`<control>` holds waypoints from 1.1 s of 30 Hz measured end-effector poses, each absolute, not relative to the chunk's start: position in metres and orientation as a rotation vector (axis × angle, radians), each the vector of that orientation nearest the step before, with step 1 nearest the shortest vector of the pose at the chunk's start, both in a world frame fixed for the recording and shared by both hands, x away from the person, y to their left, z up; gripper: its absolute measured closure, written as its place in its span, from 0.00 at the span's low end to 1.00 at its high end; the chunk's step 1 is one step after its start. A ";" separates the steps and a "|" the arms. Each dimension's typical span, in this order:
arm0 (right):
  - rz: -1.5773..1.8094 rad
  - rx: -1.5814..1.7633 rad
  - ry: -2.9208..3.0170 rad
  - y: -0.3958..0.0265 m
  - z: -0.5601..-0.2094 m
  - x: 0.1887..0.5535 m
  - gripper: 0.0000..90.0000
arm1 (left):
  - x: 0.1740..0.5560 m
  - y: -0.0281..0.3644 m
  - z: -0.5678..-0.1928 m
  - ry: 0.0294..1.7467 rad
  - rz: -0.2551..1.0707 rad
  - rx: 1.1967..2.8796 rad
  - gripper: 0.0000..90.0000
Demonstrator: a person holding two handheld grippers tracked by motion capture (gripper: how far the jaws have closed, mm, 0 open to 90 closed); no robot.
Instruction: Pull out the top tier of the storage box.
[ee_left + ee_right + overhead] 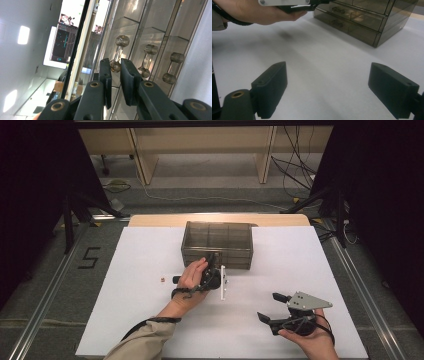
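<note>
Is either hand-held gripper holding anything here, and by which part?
The left hand-held gripper is shut on a drawer handle of the smoky clear drawer box, at the knob on one end. The right hand-held gripper is open, holding nothing.

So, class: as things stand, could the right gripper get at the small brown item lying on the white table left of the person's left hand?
Probably not directly. The right gripper, open, sits at the near right, and the left hand with its left gripper at the drawer box lies between it and the small brown item.
</note>
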State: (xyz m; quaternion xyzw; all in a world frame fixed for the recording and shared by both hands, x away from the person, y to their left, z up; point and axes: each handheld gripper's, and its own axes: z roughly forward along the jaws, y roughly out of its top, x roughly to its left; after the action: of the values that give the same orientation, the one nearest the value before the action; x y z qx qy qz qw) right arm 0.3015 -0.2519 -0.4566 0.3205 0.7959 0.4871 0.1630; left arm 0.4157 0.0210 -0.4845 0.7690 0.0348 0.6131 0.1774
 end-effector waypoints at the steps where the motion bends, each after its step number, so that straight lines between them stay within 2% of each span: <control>1: 1.389 0.914 2.271 -0.252 -0.457 0.301 0.18 | 0.415 0.021 -0.484 0.100 1.734 2.179 0.89; 33: 1.384 0.908 2.281 -0.251 -0.457 0.302 0.18 | 0.407 0.017 -0.483 0.117 1.742 2.202 0.89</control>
State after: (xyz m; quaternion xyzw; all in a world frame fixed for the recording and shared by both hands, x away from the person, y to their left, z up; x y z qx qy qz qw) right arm 0.3016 -0.2513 -0.4571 0.3180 0.7987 0.4847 0.1610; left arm 0.4066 0.0168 -0.4828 0.7729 0.0410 0.6114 0.1648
